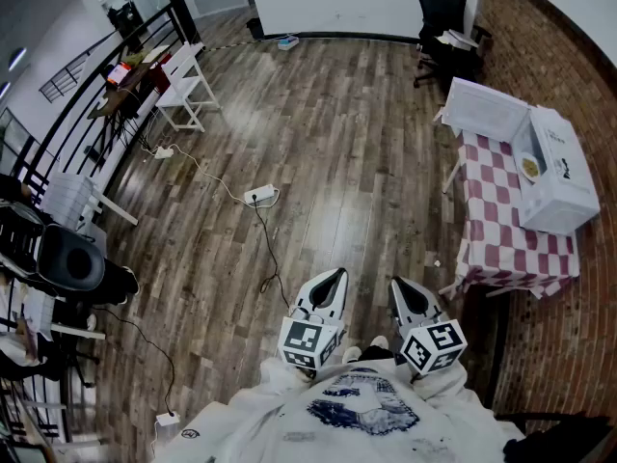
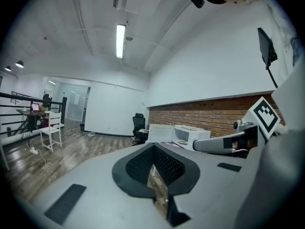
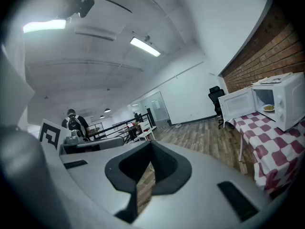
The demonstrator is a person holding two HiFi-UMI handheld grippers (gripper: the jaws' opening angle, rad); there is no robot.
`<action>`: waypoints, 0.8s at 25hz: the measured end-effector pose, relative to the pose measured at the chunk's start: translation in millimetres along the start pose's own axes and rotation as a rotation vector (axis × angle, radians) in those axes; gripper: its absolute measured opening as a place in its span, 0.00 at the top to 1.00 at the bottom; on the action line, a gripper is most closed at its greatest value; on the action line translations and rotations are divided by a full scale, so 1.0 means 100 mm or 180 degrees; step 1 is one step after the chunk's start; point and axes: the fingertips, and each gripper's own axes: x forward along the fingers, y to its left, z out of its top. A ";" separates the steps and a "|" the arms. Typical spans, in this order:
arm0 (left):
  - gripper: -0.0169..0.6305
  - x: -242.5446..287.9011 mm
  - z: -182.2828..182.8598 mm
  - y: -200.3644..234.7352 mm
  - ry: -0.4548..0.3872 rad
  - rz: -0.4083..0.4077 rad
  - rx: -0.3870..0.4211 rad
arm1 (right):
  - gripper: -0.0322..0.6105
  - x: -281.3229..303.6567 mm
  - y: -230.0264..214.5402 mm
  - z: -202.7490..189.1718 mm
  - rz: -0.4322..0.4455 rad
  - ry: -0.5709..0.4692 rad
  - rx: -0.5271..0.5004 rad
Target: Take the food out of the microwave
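Wood floor [image 1: 337, 143]; checked table [image 1: 492, 230] bears open microwave [image 1: 564, 177]; left claw [image 1: 337, 276], right claw [image 1: 398, 285] closed, empty

Wood floor [image 1: 337, 162], brick wall [image 1: 525, 46] rt, 1 blk office chair [image 1: 439, 8] (white chair [image 1: 188, 90] far left).

The white microwave [image 1: 564, 177] sits on a red checked table [image 1: 501, 244], door [image 1: 482, 110] open, food [image 1: 529, 168] inside.
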 end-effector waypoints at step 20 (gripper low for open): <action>0.96 0.96 0.16 -0.62 0.0101 -0.0052 0.0219 | 0.93 -0.20 -0.94 0.47 0.0043 -0.0233 0.0157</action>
